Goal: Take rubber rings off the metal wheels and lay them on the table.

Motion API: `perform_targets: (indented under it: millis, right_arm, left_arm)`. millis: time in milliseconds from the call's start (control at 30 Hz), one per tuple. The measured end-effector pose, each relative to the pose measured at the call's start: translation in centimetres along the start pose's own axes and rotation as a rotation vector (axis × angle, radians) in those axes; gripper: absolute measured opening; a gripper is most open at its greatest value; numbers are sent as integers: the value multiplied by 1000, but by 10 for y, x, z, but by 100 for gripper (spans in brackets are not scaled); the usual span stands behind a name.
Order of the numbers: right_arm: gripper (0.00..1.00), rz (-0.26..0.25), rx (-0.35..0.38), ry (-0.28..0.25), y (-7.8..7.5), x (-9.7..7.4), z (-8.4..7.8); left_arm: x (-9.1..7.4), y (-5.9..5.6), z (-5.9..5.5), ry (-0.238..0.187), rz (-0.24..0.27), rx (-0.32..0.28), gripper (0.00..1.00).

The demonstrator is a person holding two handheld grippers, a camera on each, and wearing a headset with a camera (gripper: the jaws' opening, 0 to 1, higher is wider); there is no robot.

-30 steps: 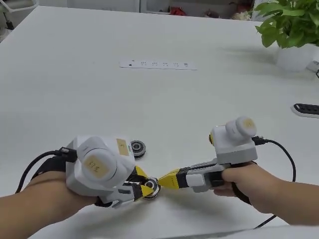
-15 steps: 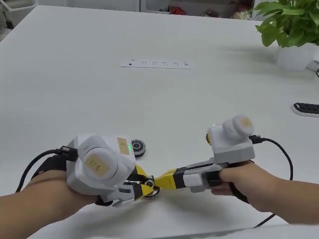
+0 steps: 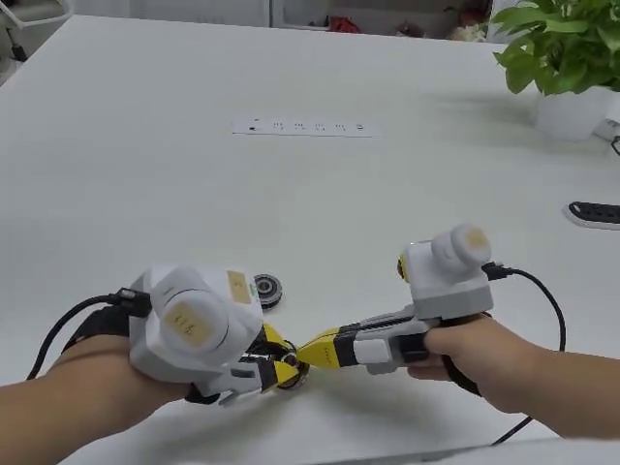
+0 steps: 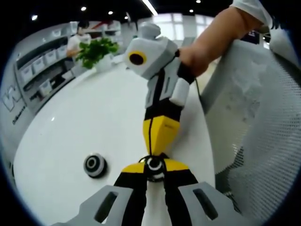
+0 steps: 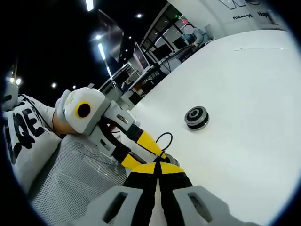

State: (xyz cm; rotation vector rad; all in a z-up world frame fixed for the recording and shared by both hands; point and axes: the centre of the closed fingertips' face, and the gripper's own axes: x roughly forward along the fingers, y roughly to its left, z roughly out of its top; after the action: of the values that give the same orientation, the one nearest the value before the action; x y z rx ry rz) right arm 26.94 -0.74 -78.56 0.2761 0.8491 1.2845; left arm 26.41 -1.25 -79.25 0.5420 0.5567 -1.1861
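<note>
Judging by the counter (image 3: 320,213), the job looks barely begun: both wheels seem to wear their rubber rings. One metal wheel (image 4: 154,163) is pinched in the left hand-held gripper (image 4: 153,168). The right hand-held gripper (image 5: 160,165), jaws pressed nearly together, meets it tip to tip. A second wheel (image 3: 267,288) lies just beyond the left hand-held gripper. Whether the right tips have caught a ring is too small to tell.

One wheel (image 3: 293,374) sits between the left tool (image 3: 281,358) and right tool (image 3: 307,352) (another wheel (image 3: 267,289) lies just behind).
</note>
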Motion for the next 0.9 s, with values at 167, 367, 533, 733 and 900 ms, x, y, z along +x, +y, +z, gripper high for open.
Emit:
perform_targets:
  millis: [167, 367, 533, 733, 900]
  right_arm:
    - [0, -4, 1, -1, -2, -1, 0]
    - [0, -7, 3, -6, -3, -1, 1]
    - [0, -8, 4, -14, -3, -2, 3]
    - [0, -5, 7, -22, -2, -3, 4]
    - [0, -5, 7, -28, -2, -4, 6]
  left_arm:
    - [1, 0, 1, -6, -3, 20, 14]
    - [1, 0, 1, -9, -8, 8, 14]
    - [0, 0, 2, -5, -10, 15, 14]
    - [-3, -1, 2, -8, -25, -10, 18]
    - [-9, -2, 3, -9, -40, -15, 20]
